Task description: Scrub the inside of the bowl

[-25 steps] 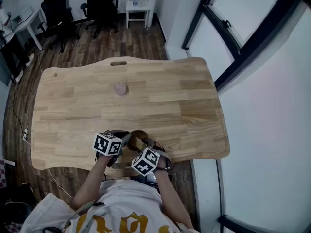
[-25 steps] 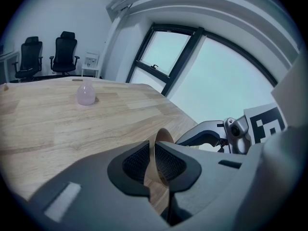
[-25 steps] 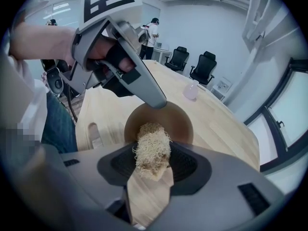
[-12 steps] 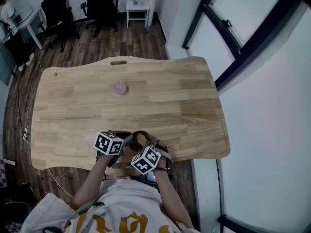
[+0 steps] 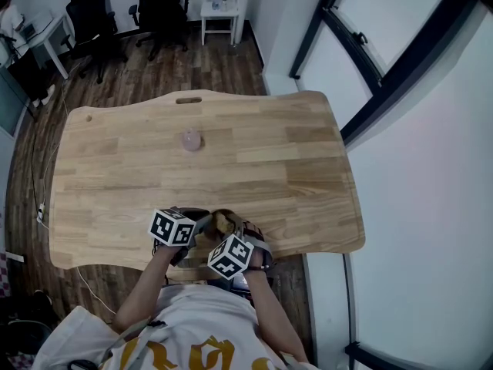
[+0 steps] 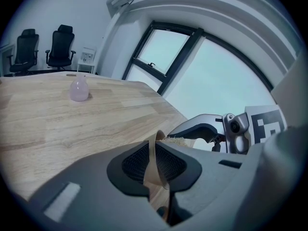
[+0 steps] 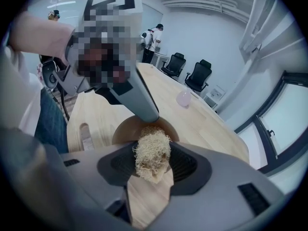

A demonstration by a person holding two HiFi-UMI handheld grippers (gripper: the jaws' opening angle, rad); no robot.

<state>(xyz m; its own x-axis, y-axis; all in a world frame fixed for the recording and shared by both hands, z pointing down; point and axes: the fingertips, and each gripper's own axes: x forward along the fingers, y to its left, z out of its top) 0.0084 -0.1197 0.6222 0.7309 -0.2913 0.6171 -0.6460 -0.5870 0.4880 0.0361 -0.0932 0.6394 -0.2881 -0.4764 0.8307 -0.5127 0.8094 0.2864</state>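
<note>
one scrubber (image 7: 152,155) inside tilted bowl (image 7: 123,129)

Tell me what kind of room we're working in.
Most likely an office or meeting room: black swivel chairs stand on the wood floor beyond a large wooden table, with a tall dark-framed window to the right.

Left claw (image 6: 155,163) and right claw (image 7: 153,161) clamped, close together.
</note>
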